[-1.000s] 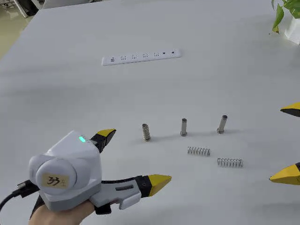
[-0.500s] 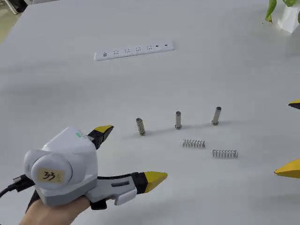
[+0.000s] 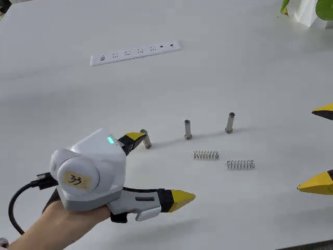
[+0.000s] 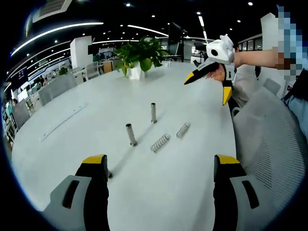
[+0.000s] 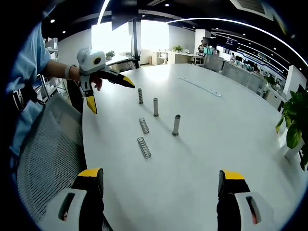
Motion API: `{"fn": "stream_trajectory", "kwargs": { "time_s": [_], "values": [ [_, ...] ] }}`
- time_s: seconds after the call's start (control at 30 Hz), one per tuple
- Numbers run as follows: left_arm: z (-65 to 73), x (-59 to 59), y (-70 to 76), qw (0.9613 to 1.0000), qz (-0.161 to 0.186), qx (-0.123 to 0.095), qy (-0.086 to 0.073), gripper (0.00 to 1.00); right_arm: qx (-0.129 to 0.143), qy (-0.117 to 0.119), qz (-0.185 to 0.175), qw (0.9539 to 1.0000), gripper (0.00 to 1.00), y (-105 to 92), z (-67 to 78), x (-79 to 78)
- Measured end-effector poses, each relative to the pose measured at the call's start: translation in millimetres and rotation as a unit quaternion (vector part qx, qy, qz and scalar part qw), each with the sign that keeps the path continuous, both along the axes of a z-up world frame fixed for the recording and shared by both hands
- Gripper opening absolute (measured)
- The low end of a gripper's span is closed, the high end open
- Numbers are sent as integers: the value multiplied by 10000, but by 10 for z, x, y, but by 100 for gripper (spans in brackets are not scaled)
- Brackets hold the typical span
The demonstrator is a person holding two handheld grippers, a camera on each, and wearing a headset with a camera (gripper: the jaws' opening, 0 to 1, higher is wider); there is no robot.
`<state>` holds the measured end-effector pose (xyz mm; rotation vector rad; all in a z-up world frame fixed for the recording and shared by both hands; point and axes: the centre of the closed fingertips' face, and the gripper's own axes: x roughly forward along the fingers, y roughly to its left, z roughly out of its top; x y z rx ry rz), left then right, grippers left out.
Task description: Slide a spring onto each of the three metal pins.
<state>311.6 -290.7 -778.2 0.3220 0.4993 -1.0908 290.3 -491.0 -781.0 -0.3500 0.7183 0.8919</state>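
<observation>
The white left gripper (image 3: 162,166), yellow-tipped jaws spread wide, hovers with 1 tip just beside the leftmost short steel pin (image 3: 144,133), which wears a coiled wire spring (image 3: 147,141). The right gripper (image 3: 318,147) is spread too, well apart. The middle pin (image 3: 187,129) and right pin (image 3: 229,123) stand bare. A loose spring (image 3: 205,154) and another spring (image 3: 240,164) lie near them on the white table (image 3: 234,62).

The white worktop (image 3: 250,67) carries three upright pins (image 3: 187,129) in a row, two loose springs (image 3: 205,154) at their 5 o'clock, and a power strip (image 3: 135,52) at 11 o'clock.
</observation>
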Motion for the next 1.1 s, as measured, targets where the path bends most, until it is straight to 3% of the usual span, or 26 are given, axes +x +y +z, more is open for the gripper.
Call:
{"fn": "stream_trajectory", "kwargs": {
  "time_s": [0.17,0.27,0.6,0.7,0.83,0.97,1.1],
  "values": [
    [-121,48,-114,9998,-173,95,22,85,28,33,-63,10000,99,-25,-14,-32],
    [-171,40,-204,9995,-259,-15,161,78,66,66,-118,9999,99,-38,-33,-48],
    [-314,146,-396,9987,-488,64,95,60,111,184,-178,9996,98,-50,-101,-96],
    [-344,183,-439,9985,-529,43,112,50,134,217,-199,9995,98,-46,-116,-110],
    [-424,239,-461,9983,-548,174,78,45,164,239,-237,9993,98,-42,-126,-123],
    [-466,263,-484,9978,-604,252,47,33,189,276,-267,9991,97,-64,-158,-134],
    [-515,292,-504,9970,-660,404,35,31,217,294,-311,9988,97,-65,-168,-157]
  ]
}}
